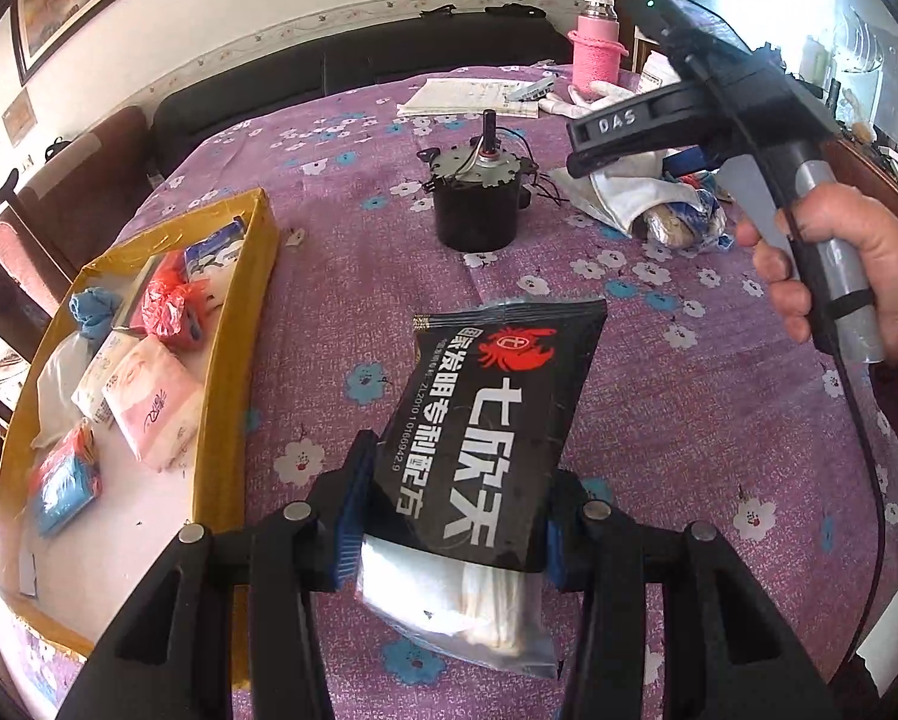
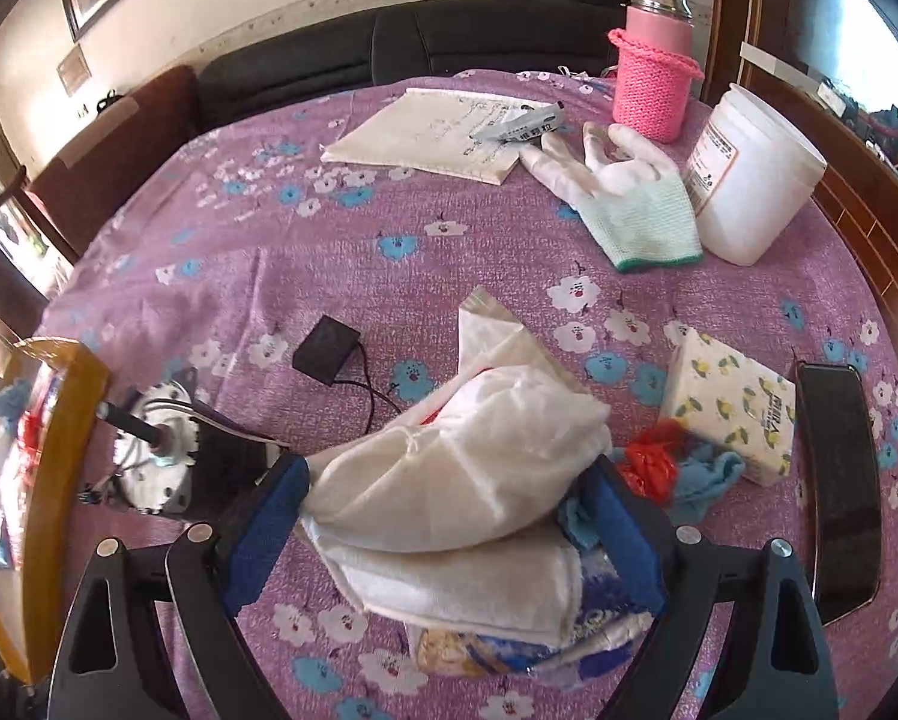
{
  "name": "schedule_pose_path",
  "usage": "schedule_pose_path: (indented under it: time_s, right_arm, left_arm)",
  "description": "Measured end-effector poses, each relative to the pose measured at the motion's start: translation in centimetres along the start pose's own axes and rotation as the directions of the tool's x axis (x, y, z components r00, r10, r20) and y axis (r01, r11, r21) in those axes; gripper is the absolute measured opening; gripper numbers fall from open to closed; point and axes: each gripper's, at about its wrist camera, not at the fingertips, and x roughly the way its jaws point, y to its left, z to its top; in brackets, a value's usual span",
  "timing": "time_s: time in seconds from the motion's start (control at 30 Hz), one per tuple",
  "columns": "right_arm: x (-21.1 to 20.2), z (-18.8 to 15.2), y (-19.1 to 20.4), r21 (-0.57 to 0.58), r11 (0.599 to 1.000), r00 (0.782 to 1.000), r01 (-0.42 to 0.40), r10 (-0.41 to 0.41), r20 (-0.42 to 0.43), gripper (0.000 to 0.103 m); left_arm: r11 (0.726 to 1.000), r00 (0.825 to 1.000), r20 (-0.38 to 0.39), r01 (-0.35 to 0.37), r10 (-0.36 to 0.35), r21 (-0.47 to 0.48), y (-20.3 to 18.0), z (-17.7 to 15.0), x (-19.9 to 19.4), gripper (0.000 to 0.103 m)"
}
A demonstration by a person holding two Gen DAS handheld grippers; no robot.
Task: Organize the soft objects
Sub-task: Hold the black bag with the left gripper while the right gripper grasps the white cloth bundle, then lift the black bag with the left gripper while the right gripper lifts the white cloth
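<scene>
Left gripper point(image 1: 452, 516) is clamped on one black packet point(image 1: 497, 414), lifted just above the purple tablecloth point(image 1: 659, 396), its near end hidden between the pads. Right gripper point(image 2: 449, 516), jaws partly open, straddles a white cloth bundle point(image 2: 461, 474), contact unclear; bundle hides part of one blue printed pack point(image 2: 509, 642), with one lemon-print tissue pack point(image 2: 734, 408) right of it. Left, one yellow box point(image 1: 233, 354), near end cropped, holds about seven soft packs and bags; farther back one black motor point(image 1: 479, 204), one glove point(image 2: 623, 198), one white jar point(image 2: 749, 180).
</scene>
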Motion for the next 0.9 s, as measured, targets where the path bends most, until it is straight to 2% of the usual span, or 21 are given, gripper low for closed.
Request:
schedule_pose_path:
  time_s: [0.07,0.1,0.13,0.23,0.43,0.9]
  right_arm:
    - [0.4,-0.2,0.5,-0.037,0.999,1.0,0.014,-0.014,0.001,0.068]
    - [0.5,-0.2,0.7,-0.059,0.998,1.0,0.008,-0.008,-0.007,0.049]
    - [0.5,-0.3,0.7,-0.067,0.998,1.0,0.017,-0.017,-0.011,0.035]
    - [-0.5,-0.4,0.3,-0.058,0.998,1.0,0.011,-0.01,0.021,0.029]
    - [-4.5,-0.8,-0.7,-0.03,0.999,0.994,-0.02,0.023,0.108,0.029]
    - [-13.6,-3.1,-1.0,-0.042,0.995,0.966,-0.094,0.101,0.237,0.029]
  left_arm:
    - [1.0,1.0,0.0,0.002,-0.002,-0.002,0.0,0.0,-0.1,0.045]
    - [1.0,1.0,0.001,0.001,-0.001,-0.004,0.1,0.0,-0.1,0.045]
    - [1.0,1.0,0.002,0.0,0.0,-0.005,0.1,0.0,-0.2,0.045]
    - [1.0,1.0,0.004,0.002,-0.002,-0.009,0.1,-0.1,-0.3,0.045]
    - [1.0,1.0,0.017,0.008,-0.008,-0.005,-0.1,-0.4,-1.0,0.045]
    - [0.999,0.995,0.089,0.037,-0.034,-0.025,0.3,-1.3,-5.0,0.045]
